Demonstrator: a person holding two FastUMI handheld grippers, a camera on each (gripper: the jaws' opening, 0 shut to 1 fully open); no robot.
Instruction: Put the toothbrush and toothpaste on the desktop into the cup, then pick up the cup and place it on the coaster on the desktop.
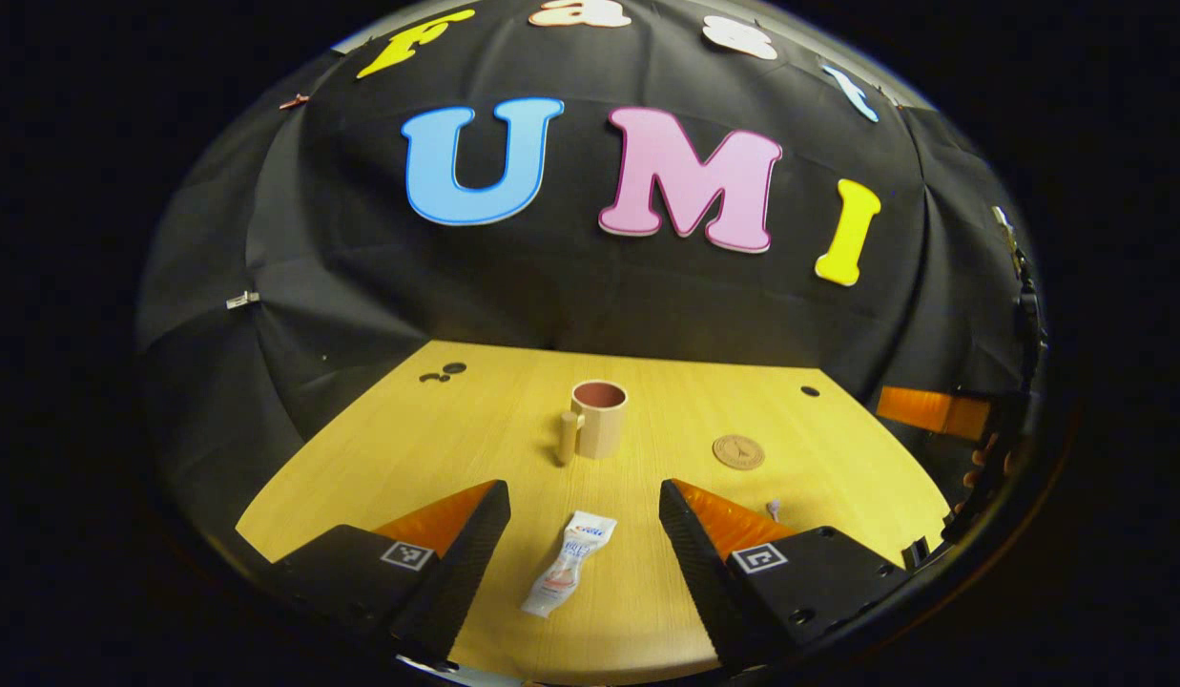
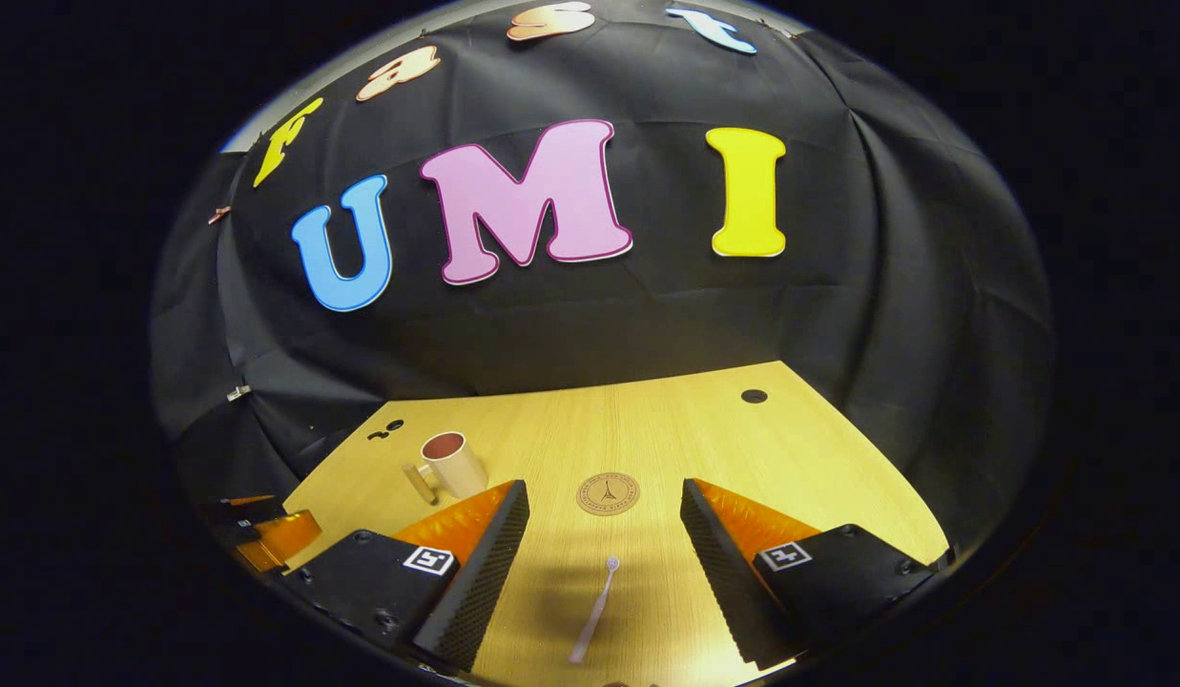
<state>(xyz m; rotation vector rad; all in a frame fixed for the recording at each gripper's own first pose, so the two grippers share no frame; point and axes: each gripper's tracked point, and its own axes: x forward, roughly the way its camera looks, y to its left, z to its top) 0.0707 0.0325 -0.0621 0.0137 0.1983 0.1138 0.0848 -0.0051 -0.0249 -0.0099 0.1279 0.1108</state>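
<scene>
Left gripper (image 1: 583, 534): jaws spread wide, holding nothing, hovering above the near part of the desktop (image 1: 647, 611). The toothpaste (image 1: 568, 564) lies flat on the wood directly between the two fingers, cap end toward the far side, untouched. That alignment reads as a set-up for a descent onto the tube.

Right gripper (image 2: 604, 553): also wide apart and empty, poised above the desk. The toothbrush (image 2: 596, 611) lies flat between its fingers, bristle head pointing far, handle running toward the near edge. No contact. Each tool seems paired to its own item, so both picks could go without crossing over.

Further out: the cup (image 1: 598, 418) stands upright near the middle of the desk, handle turned to its left and toward the near side, mouth open and nothing inside. In the right gripper view it sits far-left of the fingers.

The coaster (image 1: 738, 451), a round brown disc, lies flat to the right of the cup, apart from it, nothing on it. In the right gripper view it lies just beyond the toothbrush head.

Judgement: task at its start; nothing is in the cup yet.
</scene>
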